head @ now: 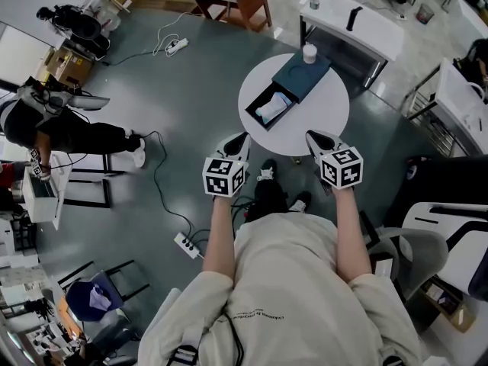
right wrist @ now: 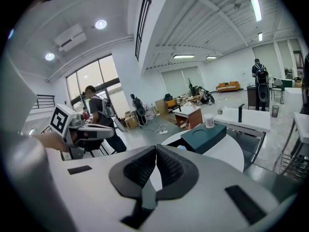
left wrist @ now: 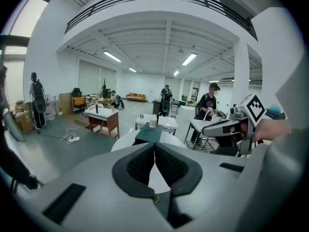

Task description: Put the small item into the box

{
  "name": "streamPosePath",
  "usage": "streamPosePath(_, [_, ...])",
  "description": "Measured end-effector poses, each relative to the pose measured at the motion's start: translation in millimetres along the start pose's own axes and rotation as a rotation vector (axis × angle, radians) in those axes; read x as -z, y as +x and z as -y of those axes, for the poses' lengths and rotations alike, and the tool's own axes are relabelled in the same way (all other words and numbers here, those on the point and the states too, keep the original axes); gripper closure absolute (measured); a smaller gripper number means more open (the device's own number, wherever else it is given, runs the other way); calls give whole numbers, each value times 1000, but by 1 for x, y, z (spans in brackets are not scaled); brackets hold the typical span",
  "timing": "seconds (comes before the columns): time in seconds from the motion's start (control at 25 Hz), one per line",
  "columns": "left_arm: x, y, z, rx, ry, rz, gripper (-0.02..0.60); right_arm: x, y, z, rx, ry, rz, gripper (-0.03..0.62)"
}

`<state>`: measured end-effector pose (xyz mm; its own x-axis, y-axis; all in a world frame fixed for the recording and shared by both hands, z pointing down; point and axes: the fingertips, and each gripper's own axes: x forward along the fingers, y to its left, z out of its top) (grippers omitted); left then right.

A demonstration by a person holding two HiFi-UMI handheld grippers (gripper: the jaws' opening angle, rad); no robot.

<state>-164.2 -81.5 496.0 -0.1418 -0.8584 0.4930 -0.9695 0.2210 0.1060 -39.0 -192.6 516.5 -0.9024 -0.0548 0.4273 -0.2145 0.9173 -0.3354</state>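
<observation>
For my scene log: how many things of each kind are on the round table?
Box: 1
Cup: 1
Pale item in the open box: 1
Total: 3

Head view high overhead, facing steeply down onto round worktop from well off; both gripper views low, just behind own jaws, facing slightly downward across that worktop, sharing dark box with head view.

left gripper jaws together (nothing between); box beyond on table.
</observation>
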Motion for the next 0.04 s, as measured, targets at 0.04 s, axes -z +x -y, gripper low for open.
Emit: streamPosePath(0.04, [1,-1,0,-1,-1,-2,560,0,0,-1,1,2,0,560])
